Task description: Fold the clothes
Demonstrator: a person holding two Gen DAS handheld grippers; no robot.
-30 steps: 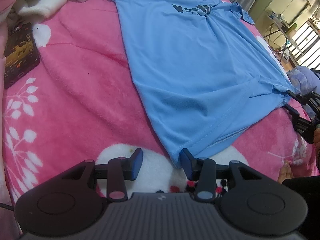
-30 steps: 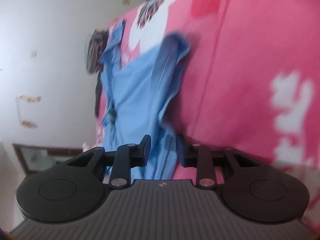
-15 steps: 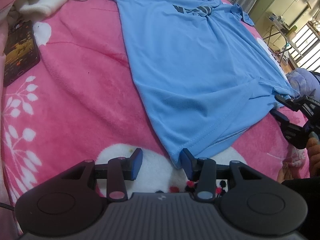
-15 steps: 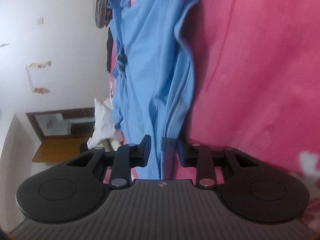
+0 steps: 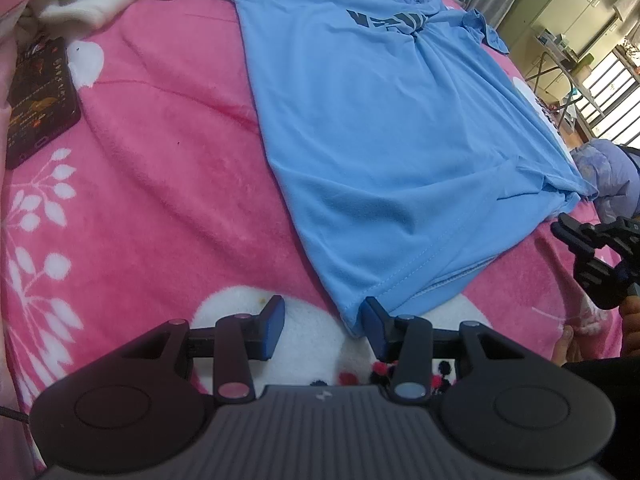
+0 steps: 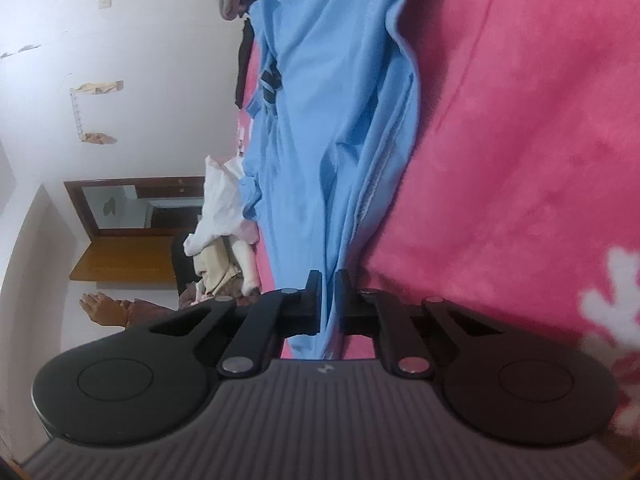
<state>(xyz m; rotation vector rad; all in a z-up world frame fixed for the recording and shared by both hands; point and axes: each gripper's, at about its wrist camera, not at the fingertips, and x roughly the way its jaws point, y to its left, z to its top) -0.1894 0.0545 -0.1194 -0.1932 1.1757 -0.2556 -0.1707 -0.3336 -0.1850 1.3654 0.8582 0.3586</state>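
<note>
Two grippers are working the near hem of a blue T-shirt that is lying spread flat on a pink blanket. Closest, the left gripper is standing about half open, its right pad touching the shirt's nearest hem corner and nothing clamped. Toward 3 o'clock, the right gripper has just been closing, and its jaws are now pinching the other hem corner. Judging by the soft ripples, the shirt is handling as light, limp knit; it is likely sagging wherever unsupported, so both hem corners are looking like the sound places to hold. Farther off, toward 12 o'clock, the dark chest print and sleeves are lying slightly rumpled.
</note>
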